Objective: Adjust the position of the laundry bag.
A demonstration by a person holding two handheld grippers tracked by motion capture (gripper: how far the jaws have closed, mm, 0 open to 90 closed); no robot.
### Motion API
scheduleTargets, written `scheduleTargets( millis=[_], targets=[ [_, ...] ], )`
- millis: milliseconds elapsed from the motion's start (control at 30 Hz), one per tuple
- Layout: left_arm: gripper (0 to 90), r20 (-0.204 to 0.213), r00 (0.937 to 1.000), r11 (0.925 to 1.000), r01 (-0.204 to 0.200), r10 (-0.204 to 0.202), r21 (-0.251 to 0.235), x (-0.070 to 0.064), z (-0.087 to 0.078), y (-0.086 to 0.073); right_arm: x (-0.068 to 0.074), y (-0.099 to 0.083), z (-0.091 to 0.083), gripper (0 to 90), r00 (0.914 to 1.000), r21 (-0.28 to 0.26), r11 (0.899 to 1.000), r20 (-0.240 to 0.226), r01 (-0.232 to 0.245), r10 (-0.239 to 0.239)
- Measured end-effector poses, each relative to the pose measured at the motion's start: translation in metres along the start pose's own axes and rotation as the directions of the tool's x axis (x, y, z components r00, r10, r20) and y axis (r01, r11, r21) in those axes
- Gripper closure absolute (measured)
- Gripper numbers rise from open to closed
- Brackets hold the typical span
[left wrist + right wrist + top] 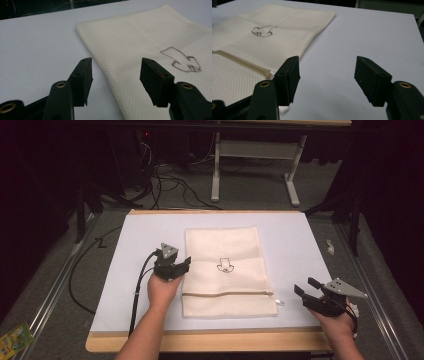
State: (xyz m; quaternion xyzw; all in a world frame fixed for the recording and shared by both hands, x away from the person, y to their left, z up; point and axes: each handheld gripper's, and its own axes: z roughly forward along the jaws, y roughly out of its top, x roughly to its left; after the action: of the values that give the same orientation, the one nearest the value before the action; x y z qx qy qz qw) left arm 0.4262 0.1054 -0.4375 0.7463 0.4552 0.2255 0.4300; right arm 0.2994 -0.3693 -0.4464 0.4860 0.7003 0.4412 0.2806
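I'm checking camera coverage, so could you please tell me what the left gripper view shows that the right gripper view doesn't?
The left gripper view alone has its open tongs straddling the long edge of the cream mesh bag, one black jaw over the fabric. The right gripper view alone shows the bag's zipper and its own open tongs over bare white table, beside the bag. Both share the flat bag and its dark drawn outline.
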Motion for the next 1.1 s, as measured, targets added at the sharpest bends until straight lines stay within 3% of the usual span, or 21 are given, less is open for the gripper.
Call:
scheduleTargets(
  millis=[67, 133, 267, 333, 367, 433, 467, 500, 533, 600, 867, 900, 967, 1033, 1100],
  targets=[
    [42.3, 0.026, 0.9997, 1.0000, 0.005, -0.005, 0.003, -0.001, -0.016, -0.010, 0.002, 0.000, 0.002, 39.9, 1.0000, 0.019, 1.000, 0.006, 0.008, -0.008],
    [39.9, 0.046, 0.9988, 0.9996, -0.020, 0.020, 0.018, -0.005, -0.032, -0.025, 0.004, 0.000, 0.004, 40.7, 0.9999, 0.031, 0.999, 0.003, 0.010, -0.010],
    [36.1, 0.100, 0.9935, 0.9984, -0.054, 0.055, -0.018, -0.011, -0.054, -0.056, 0.008, 0.000, 0.007, 43.6, 0.9999, 0.035, 0.999, -0.002, 0.010, -0.010],
    [33.0, 0.109, 0.9896, 0.9956, -0.092, 0.093, -0.015, -0.012, -0.059, -0.055, 0.011, 0.001, 0.012, 46.1, 0.9997, 0.053, 0.998, -0.003, 0.024, -0.024],
    [30.0, 0.108, 0.9886, 0.9942, -0.100, 0.104, -0.039, -0.012, -0.064, -0.051, 0.012, 0.001, 0.013, 48.0, 0.9996, 0.059, 0.998, -0.001, 0.027, -0.027],
    [29.2, 0.116, 0.9902, 0.9923, -0.065, 0.077, -0.105, -0.011, -0.071, -0.047, 0.015, 0.002, 0.015, 59.2, 0.9997, 0.064, 0.998, 0.005, 0.023, -0.023],
    [28.6, 0.117, 0.9904, 0.9917, -0.059, 0.073, -0.114, -0.011, -0.072, -0.046, 0.017, 0.003, 0.016, 70.9, 0.9996, 0.075, 0.997, 0.006, 0.028, -0.028],
    [28.0, 0.125, 0.9884, 0.9911, -0.073, 0.086, -0.112, -0.012, -0.070, -0.046, 0.018, 0.004, 0.018, 87.6, 0.9993, 0.107, 0.994, 0.014, 0.033, -0.035],
    [28.0, 0.121, 0.9873, 0.9903, -0.090, 0.102, -0.107, -0.013, -0.069, -0.047, 0.019, 0.005, 0.022, 90.0, 0.9995, 0.140, 0.990, 0.010, 0.027, -0.028],
    [27.8, 0.119, 0.9837, 0.9881, -0.125, 0.135, -0.089, -0.015, -0.065, -0.049, 0.021, 0.006, 0.027, 90.0, 0.9999, 0.154, 0.988, -0.011, 0.007, -0.005],
    [27.8, 0.142, 0.9836, 0.9907, -0.099, 0.112, -0.093, -0.013, -0.061, -0.048, 0.049, 0.007, 0.041, 90.0, 0.9944, 0.210, 0.975, -0.094, 0.068, -0.049],
    [27.8, 0.141, 0.9833, 0.9906, -0.102, 0.115, -0.090, -0.014, -0.061, -0.049, 0.066, 0.007, 0.049, 90.0, 0.9825, 0.217, 0.968, -0.165, 0.122, -0.087],
    [27.9, 0.139, 0.9832, 0.9896, -0.105, 0.118, -0.097, -0.015, -0.063, -0.048, 0.082, 0.010, 0.053, 90.0, 0.9707, 0.205, 0.964, -0.205, 0.168, -0.126],
    [28.0, 0.144, 0.9829, 0.9894, -0.100, 0.115, -0.105, -0.016, -0.065, -0.048, 0.087, 0.018, 0.052, 89.7, 0.9746, 0.167, 0.973, -0.181, 0.162, -0.131],
    [27.9, 0.151, 0.9824, 0.9894, -0.093, 0.110, -0.111, -0.016, -0.066, -0.048, 0.077, 0.022, 0.048, 85.7, 0.9837, 0.143, 0.980, -0.132, 0.140, -0.122]
  ],
)
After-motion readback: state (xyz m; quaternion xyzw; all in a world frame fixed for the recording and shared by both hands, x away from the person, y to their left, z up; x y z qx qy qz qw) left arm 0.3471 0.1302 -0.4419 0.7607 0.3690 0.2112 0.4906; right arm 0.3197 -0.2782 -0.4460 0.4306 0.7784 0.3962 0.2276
